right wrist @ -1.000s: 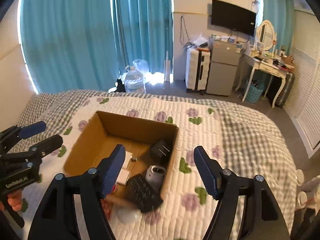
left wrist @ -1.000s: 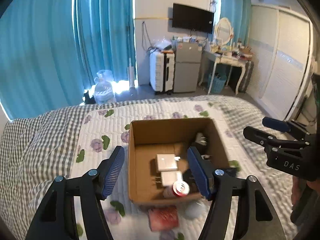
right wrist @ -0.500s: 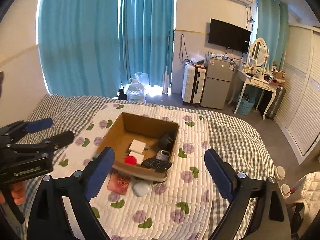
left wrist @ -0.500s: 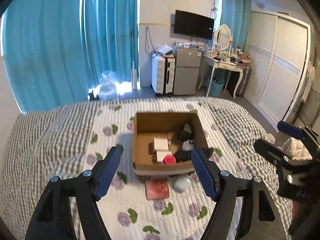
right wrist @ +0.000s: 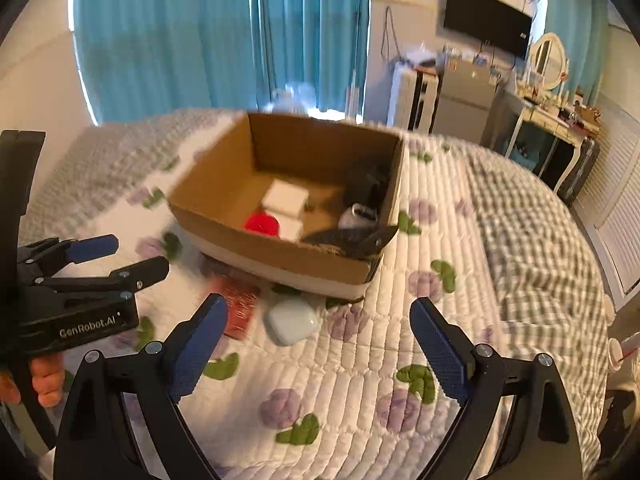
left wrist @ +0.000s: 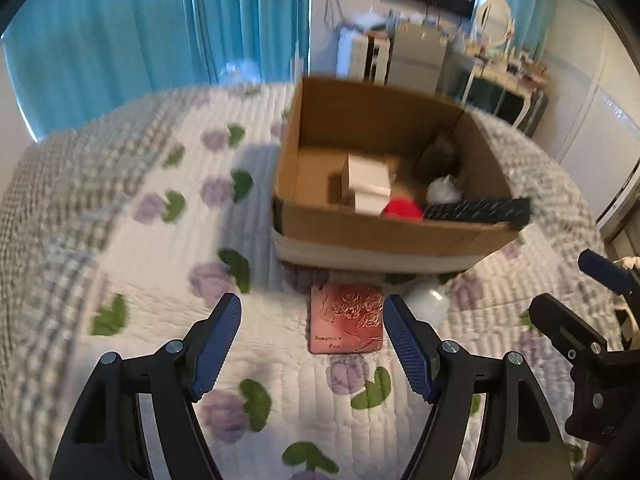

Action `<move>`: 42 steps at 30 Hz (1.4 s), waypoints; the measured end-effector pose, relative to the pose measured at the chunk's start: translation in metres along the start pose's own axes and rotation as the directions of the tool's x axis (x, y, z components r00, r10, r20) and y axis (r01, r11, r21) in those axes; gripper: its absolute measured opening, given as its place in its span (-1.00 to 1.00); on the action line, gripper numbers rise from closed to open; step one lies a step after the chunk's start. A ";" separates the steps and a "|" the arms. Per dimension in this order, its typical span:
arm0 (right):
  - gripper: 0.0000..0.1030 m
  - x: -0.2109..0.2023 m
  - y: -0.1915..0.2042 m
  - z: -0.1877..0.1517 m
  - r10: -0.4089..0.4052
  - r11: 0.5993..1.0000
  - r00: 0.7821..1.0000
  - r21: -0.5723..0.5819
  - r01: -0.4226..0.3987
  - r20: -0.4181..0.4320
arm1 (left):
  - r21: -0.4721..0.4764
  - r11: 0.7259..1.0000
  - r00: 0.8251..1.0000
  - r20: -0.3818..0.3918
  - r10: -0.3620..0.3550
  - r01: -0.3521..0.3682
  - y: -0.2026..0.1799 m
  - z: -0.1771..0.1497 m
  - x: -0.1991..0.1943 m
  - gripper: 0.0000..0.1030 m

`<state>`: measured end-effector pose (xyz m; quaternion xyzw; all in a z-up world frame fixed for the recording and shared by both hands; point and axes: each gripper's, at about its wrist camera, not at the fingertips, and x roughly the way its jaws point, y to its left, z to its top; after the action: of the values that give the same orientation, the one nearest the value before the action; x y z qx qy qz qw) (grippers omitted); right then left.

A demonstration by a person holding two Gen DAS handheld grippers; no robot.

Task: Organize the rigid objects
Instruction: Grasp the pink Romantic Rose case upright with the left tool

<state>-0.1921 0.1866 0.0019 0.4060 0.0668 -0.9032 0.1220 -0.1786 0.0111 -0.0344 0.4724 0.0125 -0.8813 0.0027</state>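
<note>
My open brown cardboard box (left wrist: 384, 236) on the flowered white quilt (left wrist: 152, 264) already holds white blocks, a red-topped can and a black remote, so most is packed. Left outside, at its six o'clock, lie a flat red patterned card (left wrist: 346, 319) and a white rounded case (right wrist: 292, 320). My left gripper (left wrist: 312, 346) and right gripper (right wrist: 319, 346) both gape wide, empty.

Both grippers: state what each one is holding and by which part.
Nothing is held. The left gripper and the right gripper both stand open over the quilt, nothing between their fingers.
</note>
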 end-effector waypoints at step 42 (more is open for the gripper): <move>0.80 0.078 -0.011 -0.042 0.034 0.999 0.991 0.032 -0.030 -0.129 | 0.079 0.994 0.997 -0.017 -0.074 0.075 -0.008 -0.086 0.043 0.32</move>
<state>-0.2148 0.1932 -0.0842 0.4668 0.0546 -0.8737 0.1259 -0.1309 0.0219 -0.1172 0.4775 -0.0050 -0.8772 -0.0491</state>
